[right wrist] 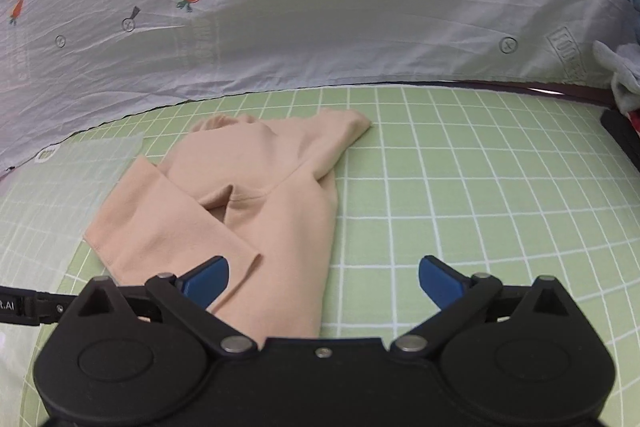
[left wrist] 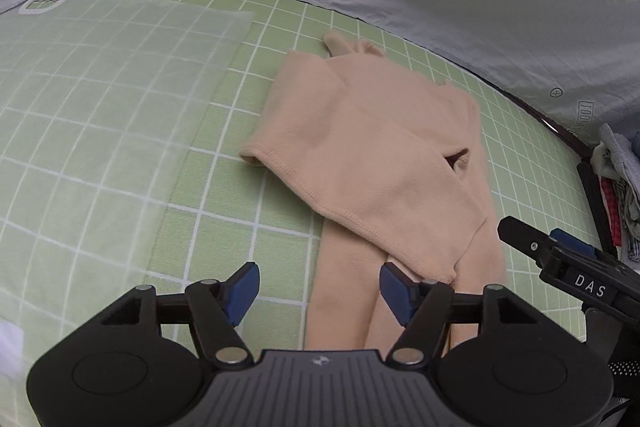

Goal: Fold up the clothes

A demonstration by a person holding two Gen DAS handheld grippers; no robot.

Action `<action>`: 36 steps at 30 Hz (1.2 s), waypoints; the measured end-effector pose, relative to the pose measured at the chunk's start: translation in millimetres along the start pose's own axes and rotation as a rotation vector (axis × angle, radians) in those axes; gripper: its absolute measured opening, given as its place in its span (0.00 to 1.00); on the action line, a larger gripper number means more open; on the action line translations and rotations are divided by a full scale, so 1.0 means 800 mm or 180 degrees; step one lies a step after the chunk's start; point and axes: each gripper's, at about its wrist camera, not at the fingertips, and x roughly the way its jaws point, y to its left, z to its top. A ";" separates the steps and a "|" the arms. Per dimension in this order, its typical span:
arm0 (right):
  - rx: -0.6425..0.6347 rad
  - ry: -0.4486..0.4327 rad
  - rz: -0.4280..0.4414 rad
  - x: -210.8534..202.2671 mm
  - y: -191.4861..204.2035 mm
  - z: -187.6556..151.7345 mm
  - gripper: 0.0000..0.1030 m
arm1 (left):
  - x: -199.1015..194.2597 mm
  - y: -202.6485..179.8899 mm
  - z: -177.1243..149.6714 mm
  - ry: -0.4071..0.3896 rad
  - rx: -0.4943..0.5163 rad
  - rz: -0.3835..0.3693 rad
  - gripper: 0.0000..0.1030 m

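Both the left gripper [left wrist: 318, 291] and right gripper [right wrist: 323, 281] are hovering released over a peach garment [left wrist: 372, 163] lying half-folded on the green checked cloth [left wrist: 120, 147].

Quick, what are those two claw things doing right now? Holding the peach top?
Left gripper: open, fingers holding nothing.
Right gripper: open wide, holding nothing; the peach garment lies free.

Left tongs [left wrist: 319, 291] – jaws apart, empty; right tongs [right wrist: 323, 281] – spread wide, empty.
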 end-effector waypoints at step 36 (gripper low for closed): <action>-0.0072 0.0081 0.0671 0.035 0.037 0.014 0.31 | 0.033 -0.009 -0.012 0.0126 0.0279 0.0028 0.98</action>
